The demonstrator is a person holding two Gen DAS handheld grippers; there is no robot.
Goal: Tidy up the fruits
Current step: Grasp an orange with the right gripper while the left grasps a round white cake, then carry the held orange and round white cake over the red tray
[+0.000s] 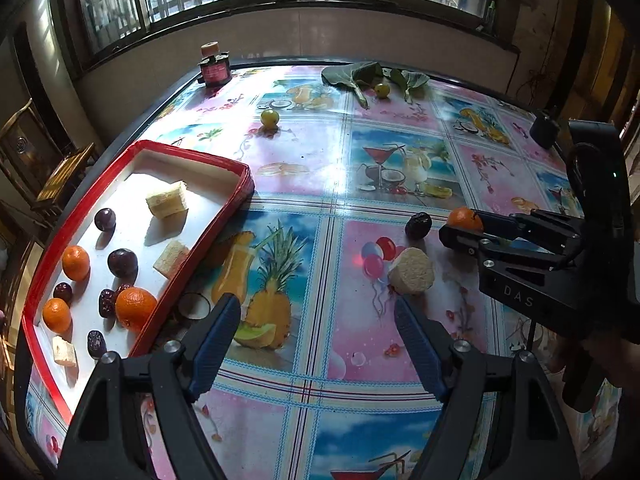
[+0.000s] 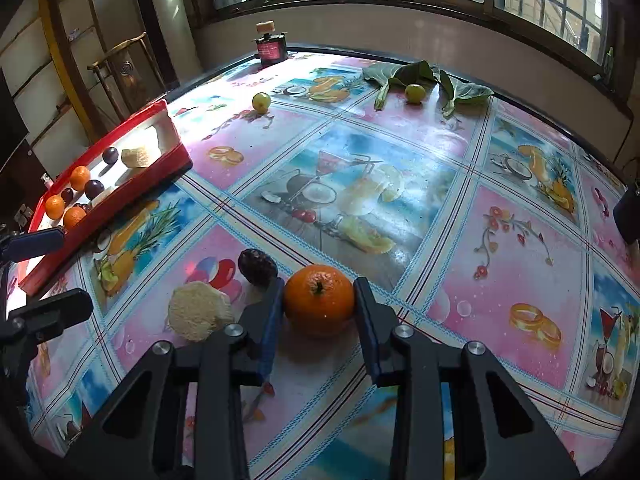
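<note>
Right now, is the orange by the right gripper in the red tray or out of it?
Out. The orange sits on the table, between the right gripper's fingers, apart from the red tray.

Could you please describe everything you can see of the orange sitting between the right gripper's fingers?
The orange is small, round and bright, with a glossy dimpled peel and a dark green stem nub facing the right wrist camera. It rests on the patterned tablecloth, on a pale band between printed squares. The right gripper brackets it, both blue pads against its sides. A dark wrinkled fruit lies close to its left, apart from it. It looks whole and unbruised.
</note>
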